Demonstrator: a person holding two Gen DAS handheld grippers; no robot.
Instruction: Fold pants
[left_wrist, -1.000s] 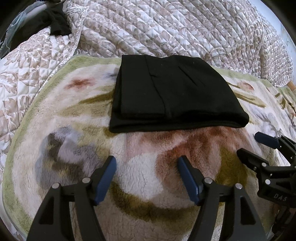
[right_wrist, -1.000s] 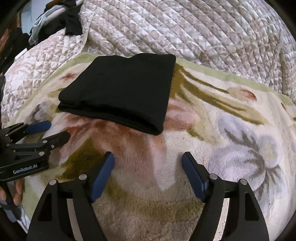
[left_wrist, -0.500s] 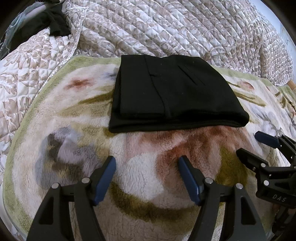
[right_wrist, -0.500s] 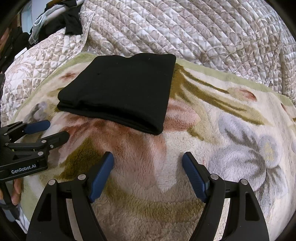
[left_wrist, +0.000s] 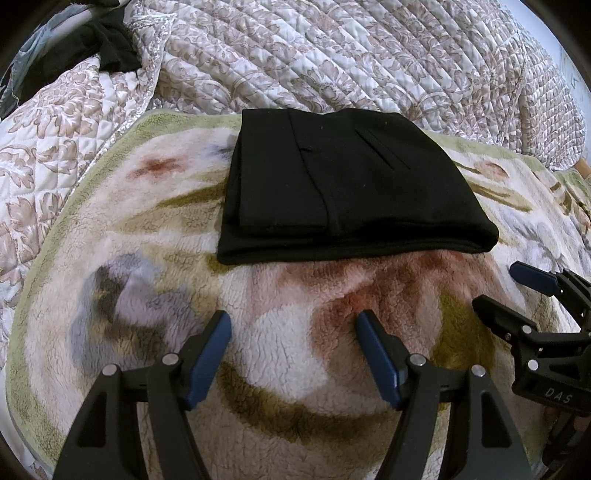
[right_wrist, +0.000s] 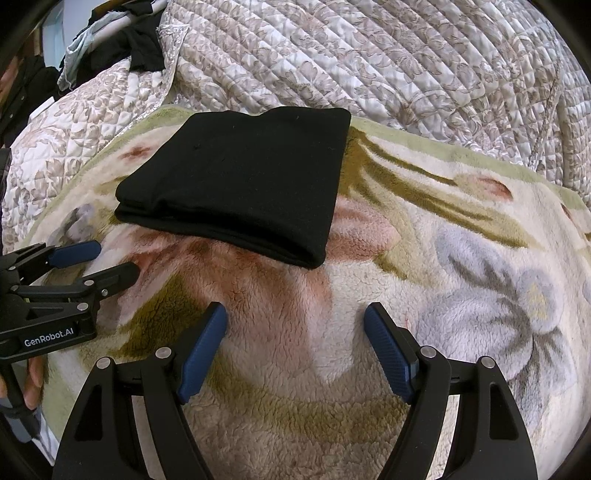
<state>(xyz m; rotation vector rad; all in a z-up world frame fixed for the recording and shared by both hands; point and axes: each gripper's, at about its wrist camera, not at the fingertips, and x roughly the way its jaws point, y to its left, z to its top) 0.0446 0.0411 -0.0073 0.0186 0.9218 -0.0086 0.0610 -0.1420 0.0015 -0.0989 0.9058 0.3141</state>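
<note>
Ahead of your left gripper (left_wrist: 293, 332), the black pants (left_wrist: 343, 184) lie folded into a flat, layered rectangle on the fleece blanket (left_wrist: 155, 258). A seam and pocket slit show on top. The long axis runs crosswise to your fingers, with the thick folded edge facing you. Your left gripper is released, holding nothing. Your right gripper (right_wrist: 295, 325), beside it, is also spread and empty.

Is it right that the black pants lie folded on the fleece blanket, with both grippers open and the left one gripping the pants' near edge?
Not quite. The left gripper grips nothing: the left wrist view shows its open jaws over bare blanket, short of the pants. The pants are folded, and the right gripper is open too.
</note>
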